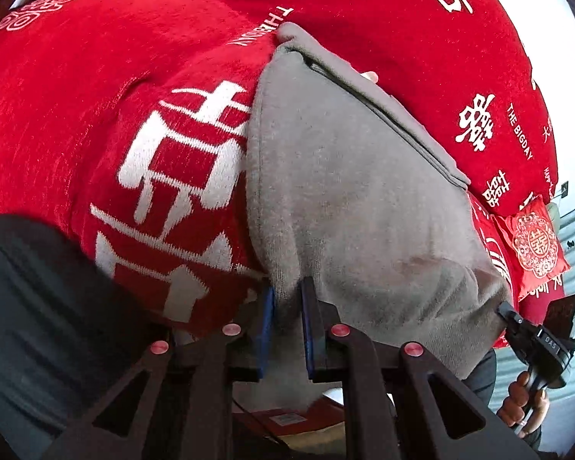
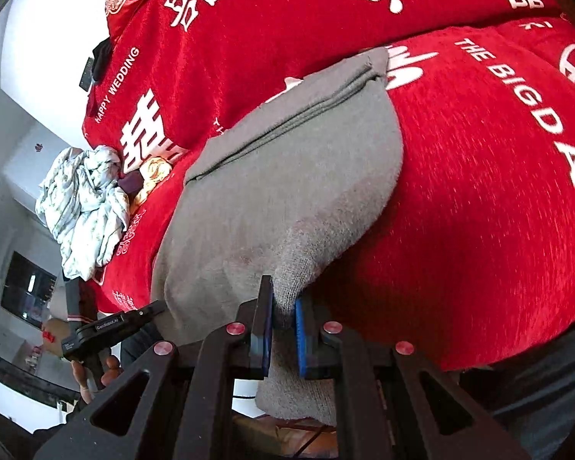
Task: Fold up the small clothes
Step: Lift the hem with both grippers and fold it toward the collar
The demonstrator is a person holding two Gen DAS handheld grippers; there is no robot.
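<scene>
- We see the grey garment [image 1: 356, 191] lying on the red bedspread [image 1: 76, 115], its near edge overhanging the bed; open bedspread surrounds it.
- Our left hand-held gripper [image 1: 287, 329] and right hand-held gripper [image 2: 281, 329] each pinch that near edge.

Red bedspread [image 2: 479, 191] (white lettering), cushion [image 1: 533, 245].

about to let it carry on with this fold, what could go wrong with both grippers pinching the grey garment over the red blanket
1. The left gripper and right gripper each pinch only a small bit near the grey garment's near edge; a tug could slip it free.
2. The far hem lies in stacked layers that might shift apart when the near edge is carried over, leaving a crooked fold.
3. The red blanket is soft and uneven, so the fold may not lie flat.
</scene>
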